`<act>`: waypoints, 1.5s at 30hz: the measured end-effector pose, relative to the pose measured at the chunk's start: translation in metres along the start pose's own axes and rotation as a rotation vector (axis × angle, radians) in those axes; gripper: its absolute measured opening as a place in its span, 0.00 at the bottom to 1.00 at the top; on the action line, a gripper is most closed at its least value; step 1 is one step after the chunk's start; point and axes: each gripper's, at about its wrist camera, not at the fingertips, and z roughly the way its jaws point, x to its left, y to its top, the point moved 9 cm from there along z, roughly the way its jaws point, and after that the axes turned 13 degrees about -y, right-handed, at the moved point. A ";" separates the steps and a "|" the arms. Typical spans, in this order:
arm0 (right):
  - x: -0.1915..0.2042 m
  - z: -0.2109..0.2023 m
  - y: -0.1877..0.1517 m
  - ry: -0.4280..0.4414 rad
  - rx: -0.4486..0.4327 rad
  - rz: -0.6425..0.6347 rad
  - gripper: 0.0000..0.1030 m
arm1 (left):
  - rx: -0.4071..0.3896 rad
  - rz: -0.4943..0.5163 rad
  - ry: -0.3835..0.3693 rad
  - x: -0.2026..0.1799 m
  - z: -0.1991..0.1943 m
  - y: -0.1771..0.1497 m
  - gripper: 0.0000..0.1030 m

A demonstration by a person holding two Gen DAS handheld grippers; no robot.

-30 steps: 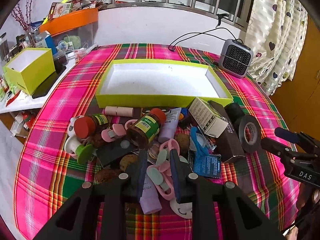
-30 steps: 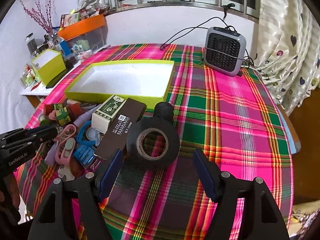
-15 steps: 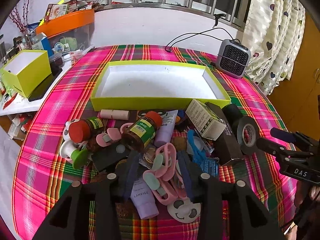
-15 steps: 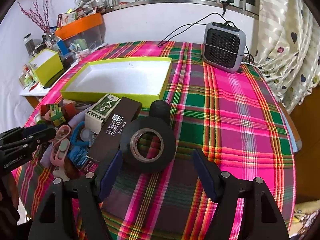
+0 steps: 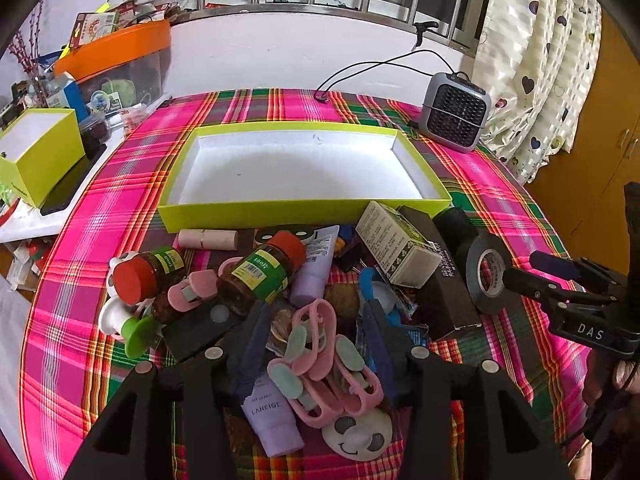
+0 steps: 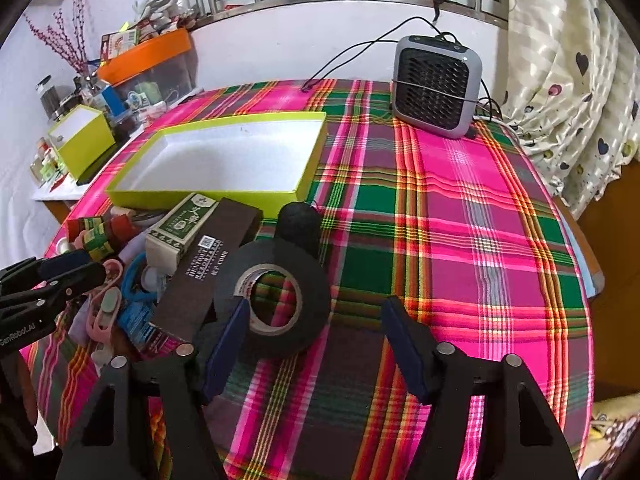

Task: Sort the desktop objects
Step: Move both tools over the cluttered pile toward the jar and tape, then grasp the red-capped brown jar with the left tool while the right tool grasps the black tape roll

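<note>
A heap of small objects lies in front of a shallow yellow-green tray (image 5: 304,213) (image 6: 313,164) with a bare white inside. My left gripper (image 5: 318,336) (image 6: 94,266) hovers over the heap. Its jaws are opening, with pink clips (image 5: 320,344) between them and untouched. Two red-lidded brown jars (image 5: 260,276), a purple tube (image 5: 272,408) and a white-green carton (image 5: 396,244) lie close by. My right gripper (image 6: 316,336) (image 5: 520,267) straddles a black tape roll (image 6: 272,300) (image 5: 486,276). Its jaws are closing: the left finger overlaps the roll's rim and the right one stands clear.
A grey heater (image 6: 436,84) (image 5: 456,116) with a cable stands at the back right. A long dark box (image 6: 212,264) lies left of the tape. Beyond the table's left edge are a yellow-green box (image 5: 36,152) and an orange-lidded bin (image 5: 116,48).
The left gripper's jaws have spread from nearly closed to wide around the pink clips. The right gripper's jaws have narrowed a little, and its left finger now overlaps the tape's rim.
</note>
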 end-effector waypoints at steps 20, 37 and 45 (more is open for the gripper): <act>0.001 0.018 -0.001 0.021 0.052 0.033 0.61 | -0.070 0.001 0.052 0.043 -0.014 0.029 0.47; 0.005 0.031 -0.002 0.050 0.092 0.049 0.31 | 0.019 0.048 -0.048 0.032 0.017 0.020 0.47; 0.008 0.031 -0.001 0.059 0.093 0.047 0.28 | 0.058 0.052 -0.057 0.023 0.024 0.010 0.43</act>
